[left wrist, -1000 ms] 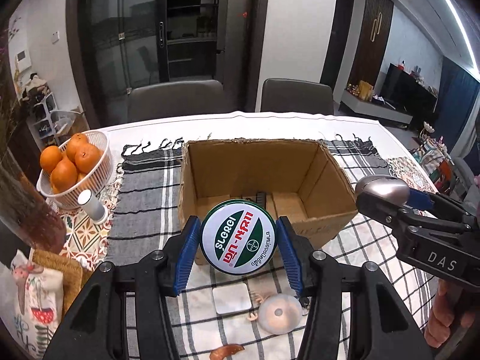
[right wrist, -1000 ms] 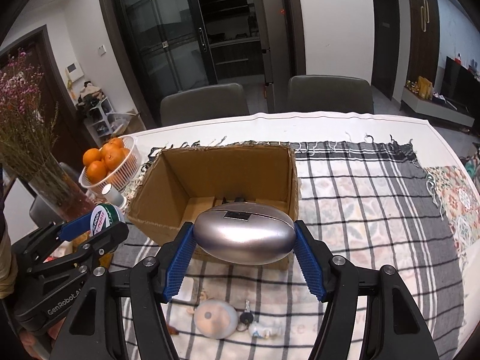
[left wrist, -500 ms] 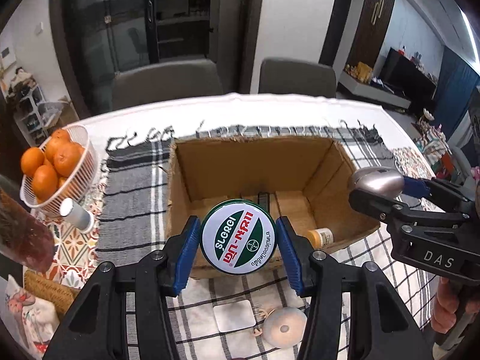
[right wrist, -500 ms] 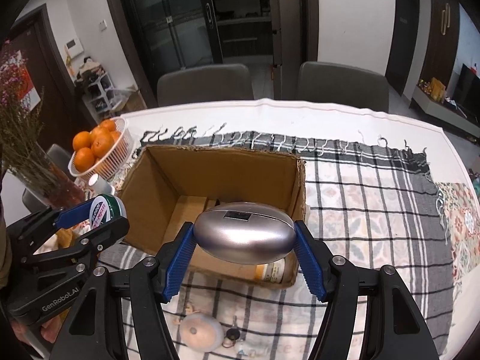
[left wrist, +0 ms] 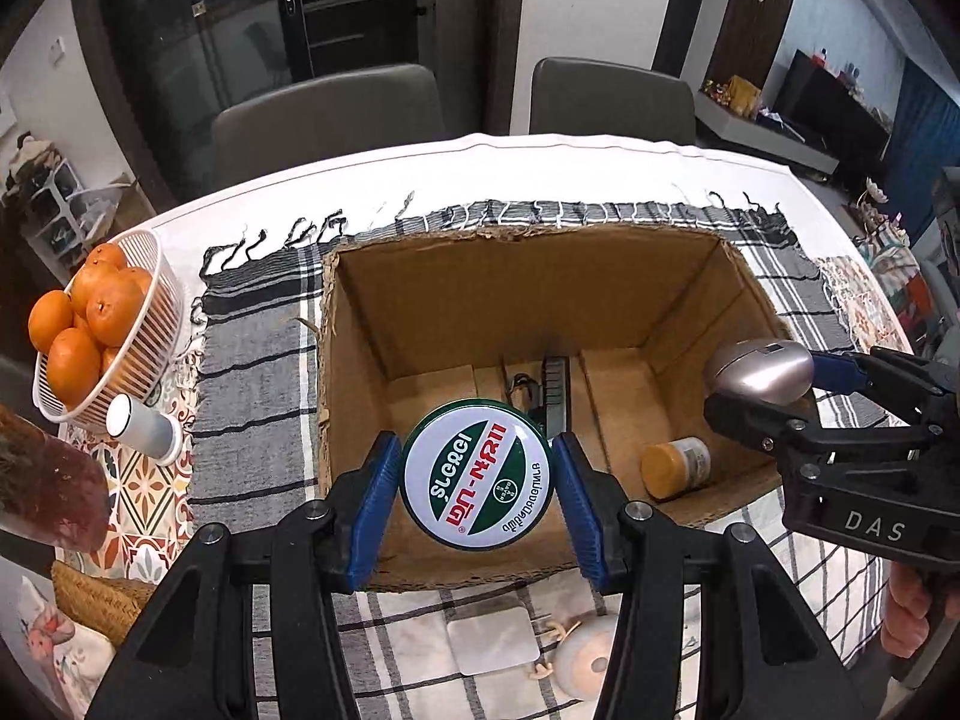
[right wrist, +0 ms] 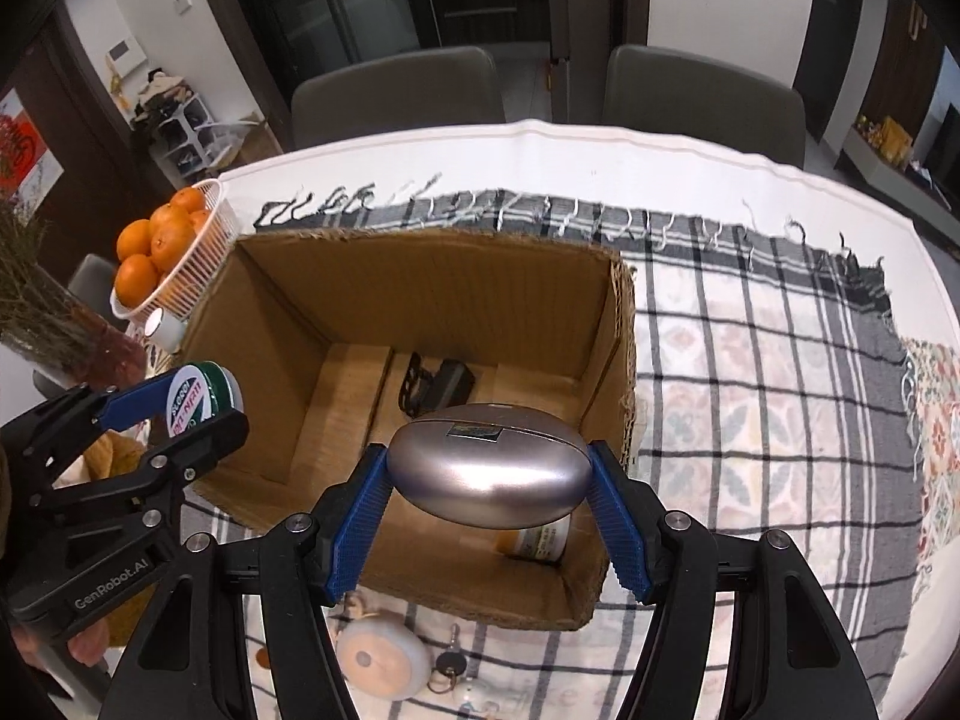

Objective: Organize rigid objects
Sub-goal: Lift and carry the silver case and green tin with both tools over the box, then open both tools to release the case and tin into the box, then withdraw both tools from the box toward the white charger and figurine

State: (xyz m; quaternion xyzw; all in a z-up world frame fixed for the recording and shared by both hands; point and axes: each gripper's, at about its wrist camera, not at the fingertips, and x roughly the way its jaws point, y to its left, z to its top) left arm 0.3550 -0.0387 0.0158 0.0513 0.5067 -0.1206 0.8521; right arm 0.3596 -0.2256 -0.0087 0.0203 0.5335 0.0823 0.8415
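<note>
My left gripper (left wrist: 476, 474) is shut on a round green-and-white tin (left wrist: 476, 474) and holds it over the near left part of an open cardboard box (left wrist: 528, 294). My right gripper (right wrist: 487, 471) is shut on a silver egg-shaped case (right wrist: 487, 471), above the box's (right wrist: 420, 288) near right corner. Seen from the left wrist, the right gripper (left wrist: 774, 381) and its case (left wrist: 759, 369) hover at the box's right wall. From the right wrist, the left gripper (right wrist: 198, 402) and the tin (right wrist: 201, 399) hang by the left wall. Inside lie a black item (left wrist: 549, 390) and a small yellow-capped bottle (left wrist: 675, 468).
A white basket of oranges (left wrist: 90, 324) and a small white cup (left wrist: 141, 426) stand left of the box. On the checked cloth in front of the box lie a white square coaster (left wrist: 492, 639), a round pale object (right wrist: 378, 654) and a key (right wrist: 450, 663). Two chairs (left wrist: 612, 99) stand behind the table.
Both grippers moved forward and down toward the box, tilting further downward, so its floor and the bottle inside came into view. Both grips stayed the same.
</note>
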